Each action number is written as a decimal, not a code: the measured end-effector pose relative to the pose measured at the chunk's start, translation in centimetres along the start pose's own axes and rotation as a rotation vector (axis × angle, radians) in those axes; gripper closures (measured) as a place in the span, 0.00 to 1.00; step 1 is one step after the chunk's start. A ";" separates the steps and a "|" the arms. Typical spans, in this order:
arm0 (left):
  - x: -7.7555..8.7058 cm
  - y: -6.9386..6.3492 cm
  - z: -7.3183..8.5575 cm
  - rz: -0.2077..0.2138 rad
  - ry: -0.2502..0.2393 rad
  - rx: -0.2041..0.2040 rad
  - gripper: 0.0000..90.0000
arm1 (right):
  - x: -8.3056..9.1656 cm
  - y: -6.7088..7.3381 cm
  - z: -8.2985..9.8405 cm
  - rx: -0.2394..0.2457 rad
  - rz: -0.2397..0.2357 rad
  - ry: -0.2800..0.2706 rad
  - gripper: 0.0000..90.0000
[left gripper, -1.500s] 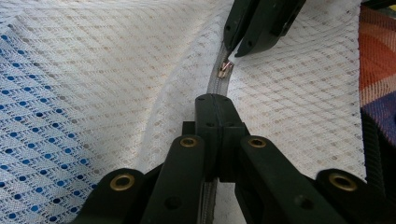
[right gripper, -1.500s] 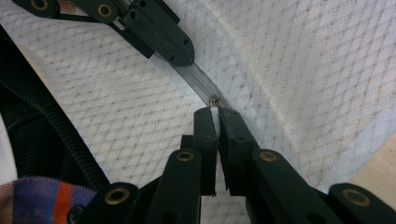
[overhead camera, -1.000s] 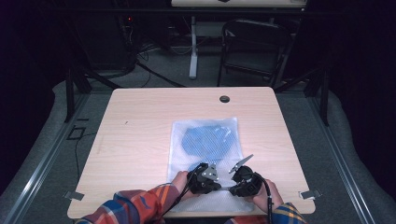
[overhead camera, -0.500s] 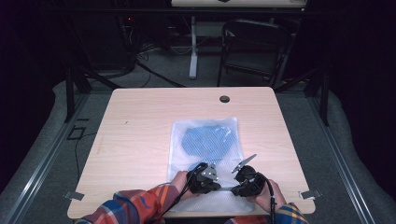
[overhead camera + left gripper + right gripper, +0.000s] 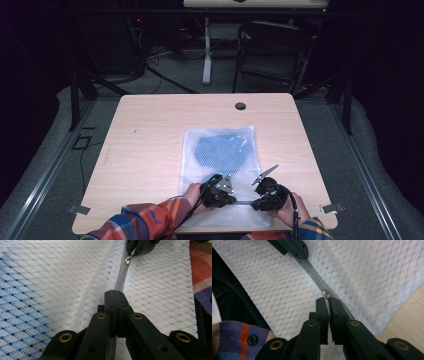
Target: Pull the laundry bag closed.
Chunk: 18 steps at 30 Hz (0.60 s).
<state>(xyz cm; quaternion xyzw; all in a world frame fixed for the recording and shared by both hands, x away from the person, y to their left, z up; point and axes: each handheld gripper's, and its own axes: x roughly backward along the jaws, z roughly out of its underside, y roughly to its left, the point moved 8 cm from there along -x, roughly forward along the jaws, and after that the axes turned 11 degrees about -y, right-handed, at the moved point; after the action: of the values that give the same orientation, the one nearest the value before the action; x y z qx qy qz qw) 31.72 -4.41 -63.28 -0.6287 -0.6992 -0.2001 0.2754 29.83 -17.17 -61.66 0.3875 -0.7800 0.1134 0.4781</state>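
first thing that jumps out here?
The white mesh bag lying flat at the table's middle, with something blue showing through it. At its near edge both grippers sit on the grey zipper: the left gripper is shut on the zipper tape, and the right gripper pinches the small metal pull.

No text, label, brand, number or sign can be read anywhere in these views. The white mesh laundry bag [image 5: 220, 150] and its grey zipper [image 5: 121, 282] bear no print, and the wooden table [image 5: 150, 150] carries no marking that is legible. The black jaws of both grippers show only brass rivets, without lettering.
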 end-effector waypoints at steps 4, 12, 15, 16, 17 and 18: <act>0.0 0.0 0.0 0.000 0.000 -0.001 1.00 | 0.2 -0.2 0.2 -0.006 0.001 0.004 0.97; 0.0 0.0 0.0 -0.003 -0.002 0.016 1.00 | 0.2 -0.4 0.4 -0.008 0.008 0.008 0.97; -0.4 -0.2 -0.3 0.001 -0.011 0.007 1.00 | 0.2 -0.3 0.3 -0.006 0.008 0.008 0.97; -0.6 -0.4 -0.5 0.006 -0.015 0.005 1.00 | 0.1 -0.2 0.3 -0.005 0.002 0.012 0.97; -0.8 -0.5 -0.6 0.006 -0.019 0.002 1.00 | 0.0 -0.2 0.3 0.000 0.002 0.010 0.97; -1.1 -0.8 -0.8 0.011 -0.018 -0.010 1.00 | -0.1 -0.1 0.2 -0.012 0.006 -0.002 0.97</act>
<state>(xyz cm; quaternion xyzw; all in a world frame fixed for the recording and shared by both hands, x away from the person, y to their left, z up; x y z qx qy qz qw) 31.13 -5.87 -63.26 -0.6356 -0.6972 -0.1965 0.2670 29.77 -17.33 -61.89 0.3824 -0.7821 0.1097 0.4796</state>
